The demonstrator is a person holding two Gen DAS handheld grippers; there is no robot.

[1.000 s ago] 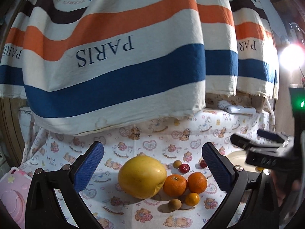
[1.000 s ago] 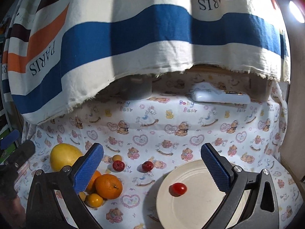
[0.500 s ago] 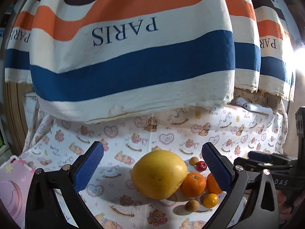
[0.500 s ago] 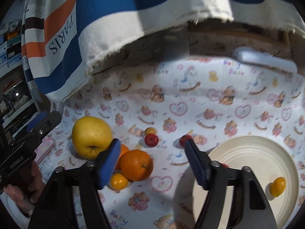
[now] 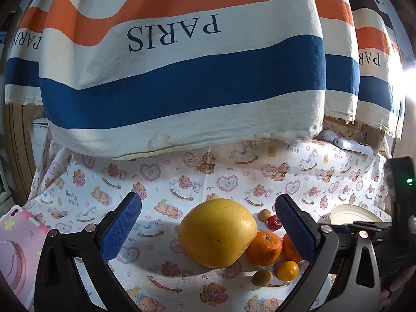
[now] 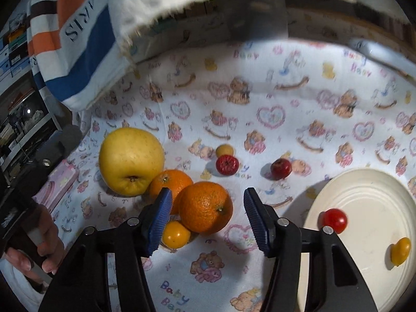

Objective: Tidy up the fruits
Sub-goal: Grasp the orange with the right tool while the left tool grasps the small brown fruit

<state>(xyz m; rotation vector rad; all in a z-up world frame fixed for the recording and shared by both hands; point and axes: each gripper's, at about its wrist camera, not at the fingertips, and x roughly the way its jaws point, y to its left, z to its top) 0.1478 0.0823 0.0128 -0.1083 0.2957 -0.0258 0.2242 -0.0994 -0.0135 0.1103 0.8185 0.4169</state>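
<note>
A big yellow fruit (image 5: 217, 232) (image 6: 131, 161) lies on the bear-print cloth beside two oranges (image 6: 205, 207) (image 5: 264, 247), small yellow and brown fruits (image 6: 175, 234) and two small red fruits (image 6: 227, 164). My right gripper (image 6: 206, 217) is open, its jaws on either side of the nearer orange without touching it. My left gripper (image 5: 208, 225) is open and empty, its jaws wide around the big yellow fruit from a distance. A cream plate (image 6: 364, 231) at the right holds a red tomato (image 6: 335, 220) and a small yellow fruit (image 6: 400, 251).
A striped PARIS cloth (image 5: 182, 65) hangs over the back of the table. A pink case (image 5: 13, 249) lies at the left edge. A white handle-like object (image 5: 353, 147) lies at the back right. The other hand's gripper (image 6: 39, 171) is at the left.
My right gripper has dropped down and left from over the plate to the oranges, and its jaws have narrowed. My left gripper has drifted left and nearer, still open.
</note>
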